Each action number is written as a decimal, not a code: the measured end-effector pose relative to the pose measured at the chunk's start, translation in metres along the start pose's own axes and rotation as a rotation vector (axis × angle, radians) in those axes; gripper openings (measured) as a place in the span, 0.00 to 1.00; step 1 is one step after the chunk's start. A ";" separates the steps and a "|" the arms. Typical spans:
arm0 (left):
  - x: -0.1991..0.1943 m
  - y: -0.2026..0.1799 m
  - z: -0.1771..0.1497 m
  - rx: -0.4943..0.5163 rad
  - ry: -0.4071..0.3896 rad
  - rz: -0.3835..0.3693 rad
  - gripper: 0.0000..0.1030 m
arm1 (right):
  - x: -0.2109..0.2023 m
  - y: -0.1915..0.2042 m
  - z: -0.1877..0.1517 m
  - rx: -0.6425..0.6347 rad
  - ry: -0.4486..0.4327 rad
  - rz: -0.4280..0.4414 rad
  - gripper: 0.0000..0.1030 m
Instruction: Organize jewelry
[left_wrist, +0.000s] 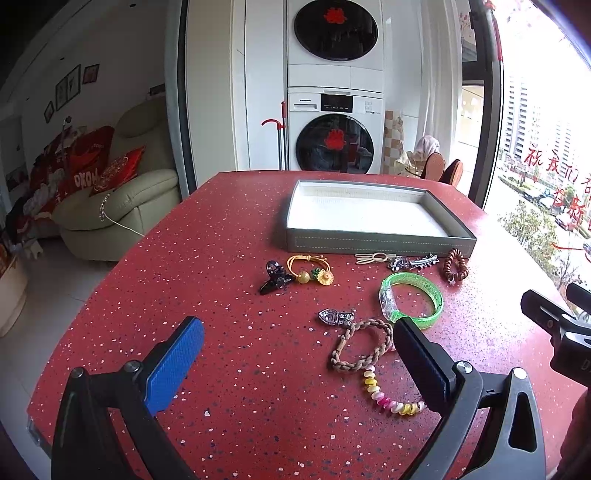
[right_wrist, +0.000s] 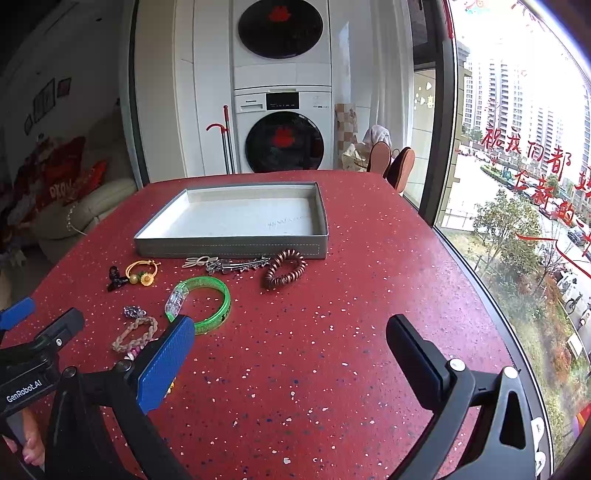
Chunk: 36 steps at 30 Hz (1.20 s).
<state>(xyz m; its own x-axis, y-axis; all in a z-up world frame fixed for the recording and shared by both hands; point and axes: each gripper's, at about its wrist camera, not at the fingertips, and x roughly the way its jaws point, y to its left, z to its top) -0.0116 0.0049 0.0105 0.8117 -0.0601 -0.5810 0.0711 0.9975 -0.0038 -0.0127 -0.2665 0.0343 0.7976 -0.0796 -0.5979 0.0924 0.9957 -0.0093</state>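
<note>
Jewelry is seen scattered across a red speckled table, just in front of a shallow grey tray with a white floor that is set toward the table's far edge. From left to right in the left wrist view, a black claw clip is laid touching a yellow hair tie with a flower charm, followed by a small silver brooch, a braided tan bracelet with a pastel beaded bracelet trailing toward the near edge, a translucent green bangle, a cream hairpin and silver clips close to the tray's front wall, and a brown spiral hair tie. The left gripper is held above the near edge with its jaws spread wide, nothing between them. The right gripper is likewise held wide apart and empty, over bare tabletop right of the pieces.
</note>
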 end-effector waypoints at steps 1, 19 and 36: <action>0.000 0.000 0.000 0.000 -0.001 -0.001 1.00 | 0.000 0.000 0.000 0.000 0.000 0.000 1.00; -0.004 -0.002 0.002 0.008 -0.012 -0.006 1.00 | -0.002 -0.001 -0.003 0.004 0.000 -0.002 1.00; -0.003 -0.005 0.001 0.009 -0.009 -0.007 1.00 | -0.002 -0.001 -0.003 0.003 0.003 0.000 1.00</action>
<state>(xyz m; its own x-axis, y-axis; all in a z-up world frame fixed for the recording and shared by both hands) -0.0136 0.0005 0.0132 0.8161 -0.0673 -0.5740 0.0820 0.9966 -0.0002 -0.0163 -0.2673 0.0326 0.7959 -0.0797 -0.6001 0.0942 0.9955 -0.0074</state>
